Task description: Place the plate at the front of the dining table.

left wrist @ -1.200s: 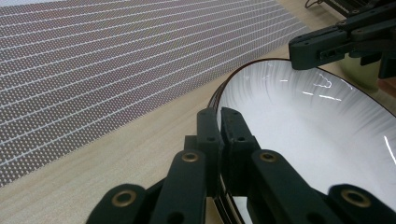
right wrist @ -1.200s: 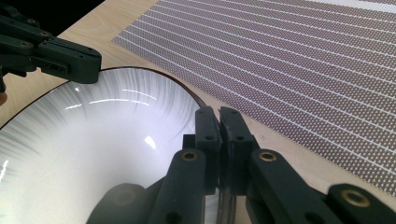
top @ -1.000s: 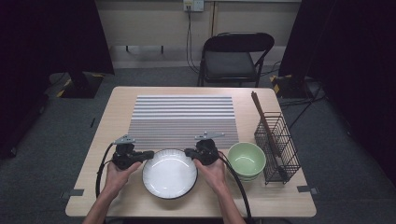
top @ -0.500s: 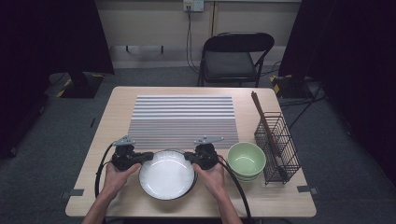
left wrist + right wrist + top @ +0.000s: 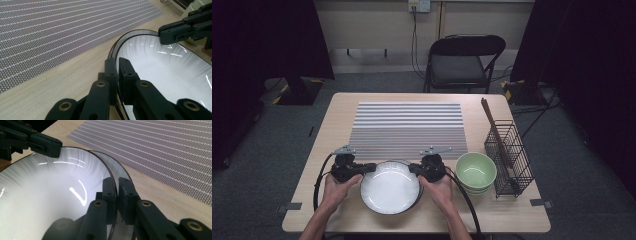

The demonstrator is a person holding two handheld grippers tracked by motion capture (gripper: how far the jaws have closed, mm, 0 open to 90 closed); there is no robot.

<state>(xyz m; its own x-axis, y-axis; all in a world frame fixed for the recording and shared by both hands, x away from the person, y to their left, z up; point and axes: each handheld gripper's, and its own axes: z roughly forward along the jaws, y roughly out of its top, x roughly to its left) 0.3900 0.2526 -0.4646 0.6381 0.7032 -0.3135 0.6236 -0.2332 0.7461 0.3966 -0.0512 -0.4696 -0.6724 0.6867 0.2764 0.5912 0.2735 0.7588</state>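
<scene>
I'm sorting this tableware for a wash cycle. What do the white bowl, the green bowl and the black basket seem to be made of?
White bowl: probably glazed ceramic; glossy, with sharp light reflections and a dark rim. Green bowl: likely glazed ceramic or melamine; smooth, with an even sheen. Black basket: thin metal wire, apparently coated matte black; open grid.

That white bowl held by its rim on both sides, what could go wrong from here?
Each gripper, left gripper and right gripper, pinches only the thin rim of the white bowl, whose glaze looks glossy, so it might slip or tip. The right gripper's jaws have just been opening with the rim between them. The green bowl sits close beside it, so a sideways swing could knock it.
</scene>
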